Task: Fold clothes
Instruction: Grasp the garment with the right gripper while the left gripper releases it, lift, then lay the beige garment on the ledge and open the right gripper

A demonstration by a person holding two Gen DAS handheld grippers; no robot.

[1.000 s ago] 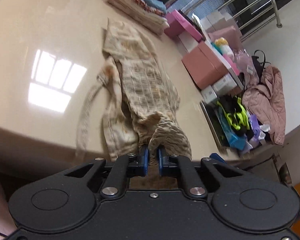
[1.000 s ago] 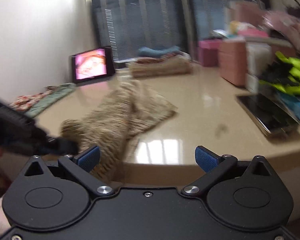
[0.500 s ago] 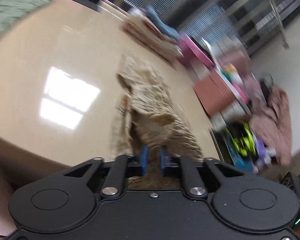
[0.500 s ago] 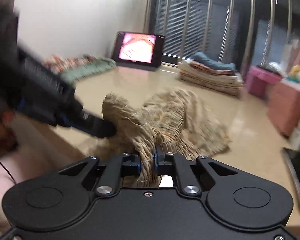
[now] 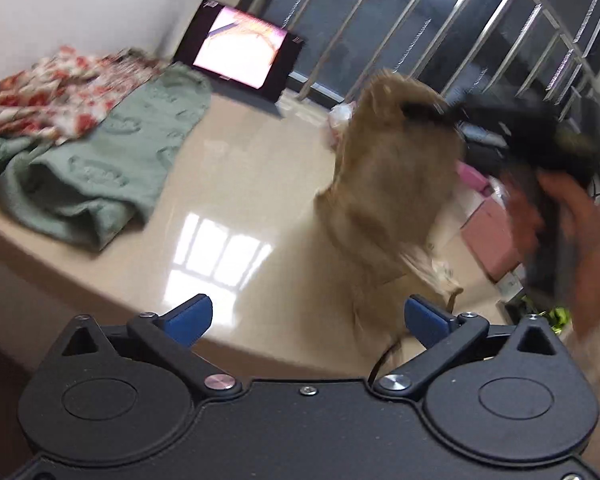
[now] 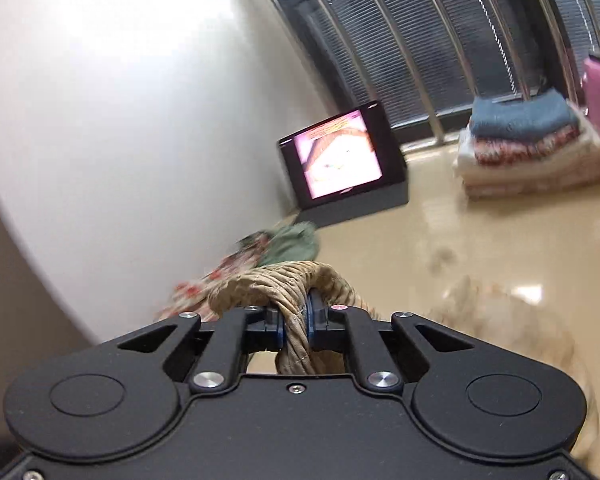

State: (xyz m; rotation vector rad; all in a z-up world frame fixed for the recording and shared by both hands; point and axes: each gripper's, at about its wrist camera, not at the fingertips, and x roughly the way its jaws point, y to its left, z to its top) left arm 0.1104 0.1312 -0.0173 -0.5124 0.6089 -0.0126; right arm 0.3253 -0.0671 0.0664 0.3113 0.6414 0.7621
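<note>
A beige crinkled garment (image 5: pixel 392 184) hangs lifted above the glossy beige table (image 5: pixel 236 184), blurred by motion. My right gripper (image 6: pixel 294 326) is shut on a bunched fold of that beige garment (image 6: pixel 296 288); in the left wrist view it shows as a dark blurred shape (image 5: pixel 512 128) gripping the garment's top. My left gripper (image 5: pixel 308 318) is open and empty, with its blue pads wide apart, low and in front of the hanging cloth.
A green garment (image 5: pixel 112 160) and a red floral one (image 5: pixel 48 96) lie at the table's left. A lit tablet (image 5: pixel 240 48) stands at the back. A stack of folded clothes (image 6: pixel 532 148) sits at the far side. Pink boxes (image 5: pixel 488 236) stand at the right.
My left gripper has let go of the beige garment and opened wide. My right gripper, shut on the garment, has lifted it up off the table.
</note>
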